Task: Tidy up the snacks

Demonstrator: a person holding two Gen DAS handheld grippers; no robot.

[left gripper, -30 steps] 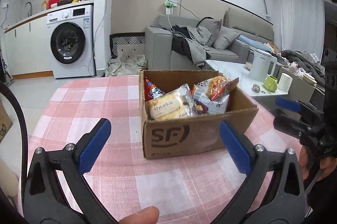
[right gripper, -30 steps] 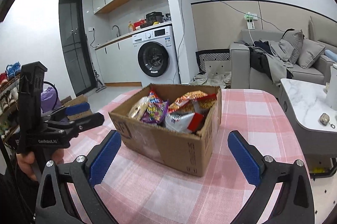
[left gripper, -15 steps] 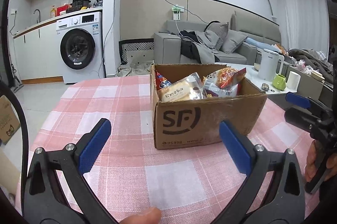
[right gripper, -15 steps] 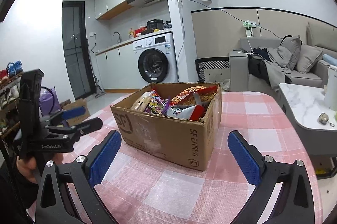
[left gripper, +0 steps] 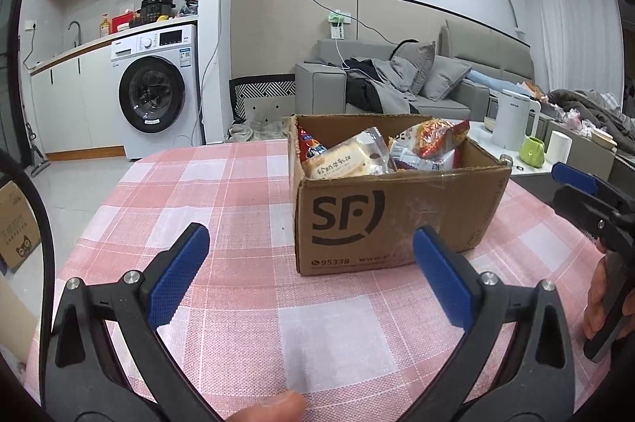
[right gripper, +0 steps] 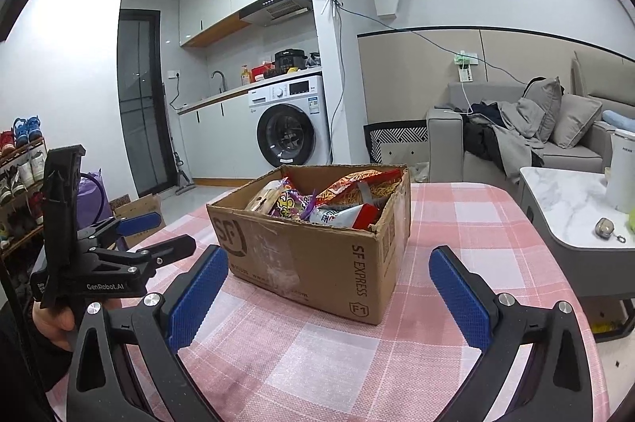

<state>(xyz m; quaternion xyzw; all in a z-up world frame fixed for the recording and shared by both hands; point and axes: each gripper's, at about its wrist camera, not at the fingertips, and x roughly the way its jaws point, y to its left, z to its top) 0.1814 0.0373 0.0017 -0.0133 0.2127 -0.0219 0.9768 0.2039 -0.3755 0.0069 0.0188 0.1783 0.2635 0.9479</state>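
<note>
Hovering wide open and empty: left tool (left gripper: 307, 263), right tool (right gripper: 328, 289). Sitting between them on the checked tabletop (left gripper: 222, 192): cardboard box (left gripper: 397, 211), holding snack packets (left gripper: 349, 162).

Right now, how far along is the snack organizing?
Done: nothing visibly sorted; the snack packets all sit inside the cardboard box on the checked tablecloth, none laid out beside it. In hand: nothing. The left gripper and right gripper are both open and empty, held short of the box. Left: the whole job, starting with reaching in for a first packet.
</note>
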